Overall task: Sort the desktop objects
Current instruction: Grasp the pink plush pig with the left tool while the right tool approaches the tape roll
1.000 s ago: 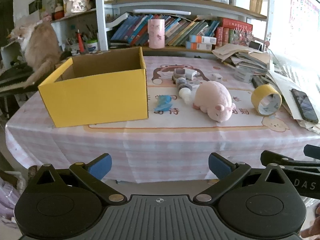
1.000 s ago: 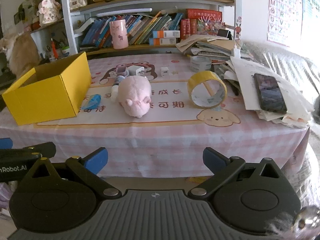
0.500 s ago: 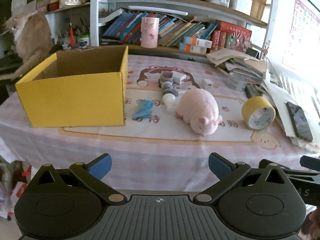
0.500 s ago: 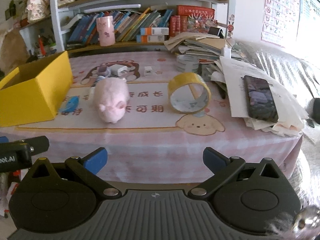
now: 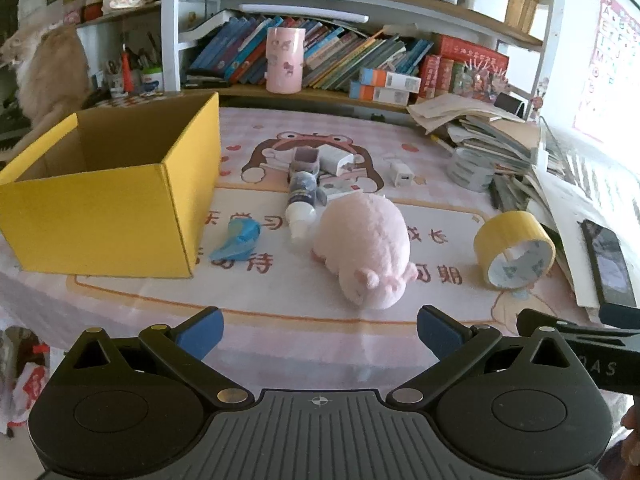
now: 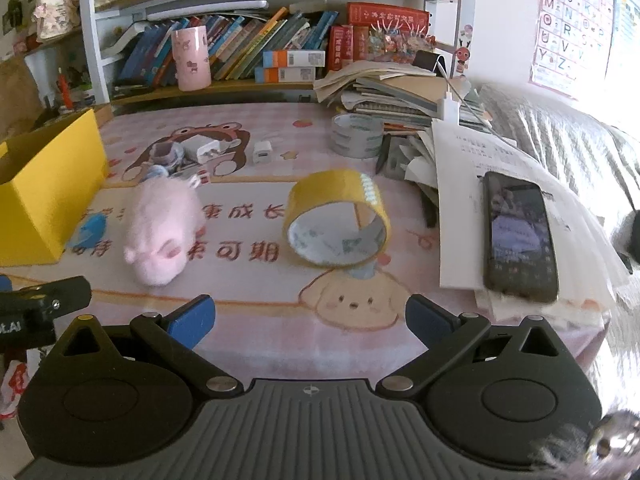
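Both grippers, left (image 5: 318,330) and right (image 6: 310,320), hold their fingers wide apart and empty; the plush pig (image 5: 366,248) and tape roll (image 6: 336,218) lie on the desk (image 6: 260,320) just beyond them.

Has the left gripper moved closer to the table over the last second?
Yes. The left gripper has advanced toward the table: the yellow box and pink plush pig now loom larger, and the near table edge has dropped behind its fingers.
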The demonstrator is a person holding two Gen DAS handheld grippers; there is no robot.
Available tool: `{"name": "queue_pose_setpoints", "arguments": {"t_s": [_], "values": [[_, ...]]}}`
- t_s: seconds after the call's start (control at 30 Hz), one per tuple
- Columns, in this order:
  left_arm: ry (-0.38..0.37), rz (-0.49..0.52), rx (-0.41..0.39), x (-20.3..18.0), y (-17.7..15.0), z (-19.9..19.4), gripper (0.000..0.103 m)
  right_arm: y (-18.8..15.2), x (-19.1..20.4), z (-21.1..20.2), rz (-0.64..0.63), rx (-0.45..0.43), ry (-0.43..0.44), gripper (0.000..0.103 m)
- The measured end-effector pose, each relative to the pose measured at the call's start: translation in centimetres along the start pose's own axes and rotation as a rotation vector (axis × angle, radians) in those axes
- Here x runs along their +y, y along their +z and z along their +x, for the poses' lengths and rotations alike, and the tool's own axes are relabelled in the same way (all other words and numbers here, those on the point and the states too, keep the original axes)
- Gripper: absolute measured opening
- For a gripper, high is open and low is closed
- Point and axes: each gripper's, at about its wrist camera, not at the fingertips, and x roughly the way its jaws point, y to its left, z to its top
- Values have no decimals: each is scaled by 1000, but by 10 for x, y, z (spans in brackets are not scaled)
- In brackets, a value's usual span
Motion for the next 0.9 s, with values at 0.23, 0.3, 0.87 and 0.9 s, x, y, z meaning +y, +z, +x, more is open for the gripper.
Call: {"name": "queue_pose_setpoints", "arguments": {"t_s": [0.23,0.3,0.87,0.9], "values": [[43,-22,12,-18,11,16,103,19,-19,27,-15,14,41,102],[55,-26,17,-23,14,20,103,24,-23,35,-22,20,53,102],[132,-57,66,-48,43,72,101,56,-44,105,-46,113,158,103],[128,-54,70,-49,45,76,100,57,-43,107,-50,114,166,103]]}}
